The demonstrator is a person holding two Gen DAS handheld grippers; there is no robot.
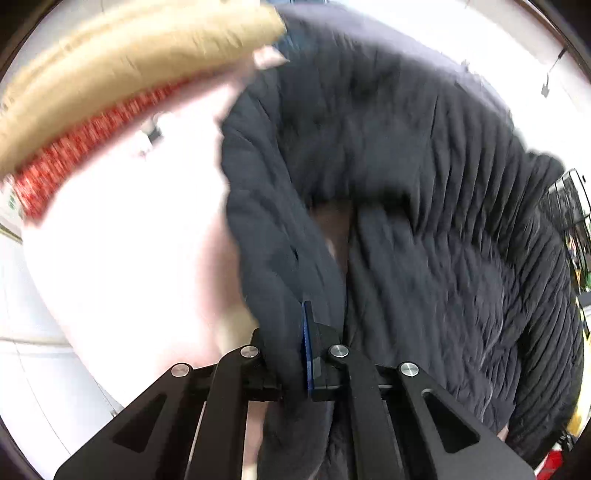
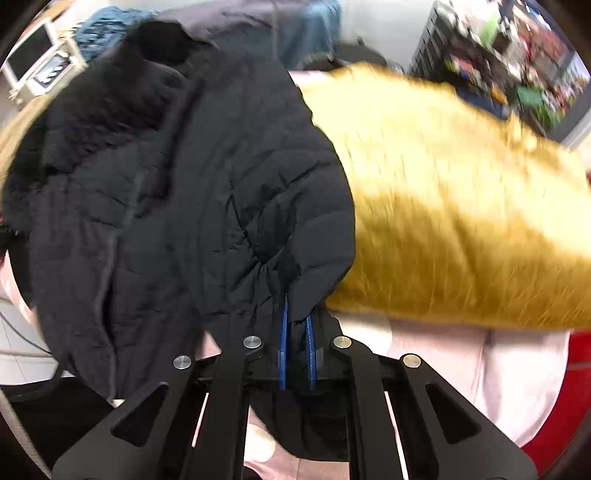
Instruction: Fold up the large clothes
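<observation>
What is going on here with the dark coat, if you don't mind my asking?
A person is folding a black quilted jacket with a handheld tool in each hand. The left tool and the right tool are both shut on its fabric. A mustard-yellow garment lies beside it on a pale pink sheet.

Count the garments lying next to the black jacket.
2. A mustard garment lies right of the black jacket in the right wrist view; a red one shows beneath it in the left wrist view. Blue cloth behind may be more.
</observation>
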